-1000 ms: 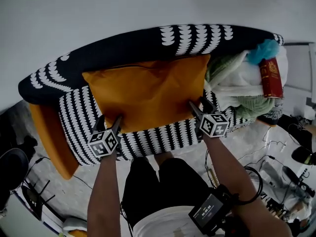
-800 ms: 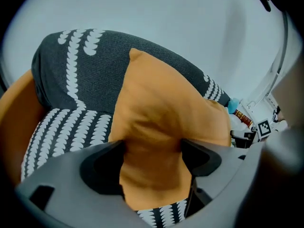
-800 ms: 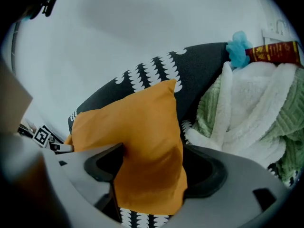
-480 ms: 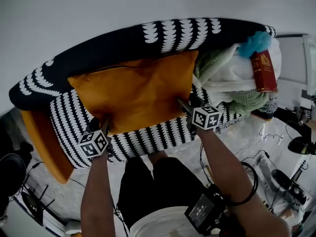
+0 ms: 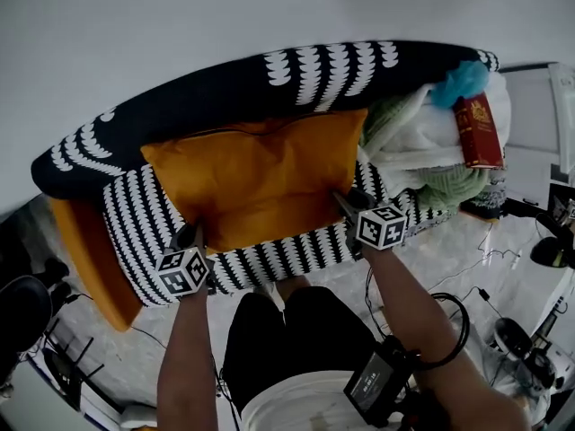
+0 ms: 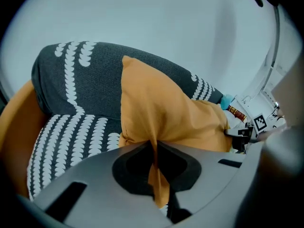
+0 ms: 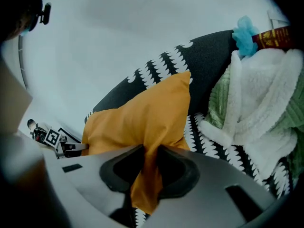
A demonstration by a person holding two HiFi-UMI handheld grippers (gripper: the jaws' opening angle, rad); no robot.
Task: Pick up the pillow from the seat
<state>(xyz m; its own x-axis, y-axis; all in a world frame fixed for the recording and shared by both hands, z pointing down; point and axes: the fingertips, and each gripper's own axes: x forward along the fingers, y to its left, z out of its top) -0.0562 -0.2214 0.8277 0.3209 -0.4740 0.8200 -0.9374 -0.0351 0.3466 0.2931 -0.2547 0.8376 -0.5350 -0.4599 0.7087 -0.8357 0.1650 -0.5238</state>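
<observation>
An orange pillow (image 5: 260, 178) leans against the backrest of a black-and-white patterned seat (image 5: 269, 257). My left gripper (image 5: 189, 234) is at the pillow's front left corner and shut on a pinched fold of its fabric. In the left gripper view that orange fabric (image 6: 161, 113) runs down between the closed left gripper (image 6: 153, 151) jaws. My right gripper (image 5: 346, 200) is at the front right corner. Its jaws are closing, and in the right gripper view the pads of the right gripper (image 7: 149, 158) press on a fold of the pillow (image 7: 142, 118).
A pile of white and green blankets (image 5: 431, 151) with a red book (image 5: 476, 131) and a teal fluffy item (image 5: 463, 81) fills the seat's right end. The seat's orange side (image 5: 85, 250) curves at left. Cables (image 5: 503, 277) lie on the floor at right.
Both grippers, open at the pillow's front corners a second ago, have closed on the fabric. The left gripper slid slightly down and left along the seat's front.
</observation>
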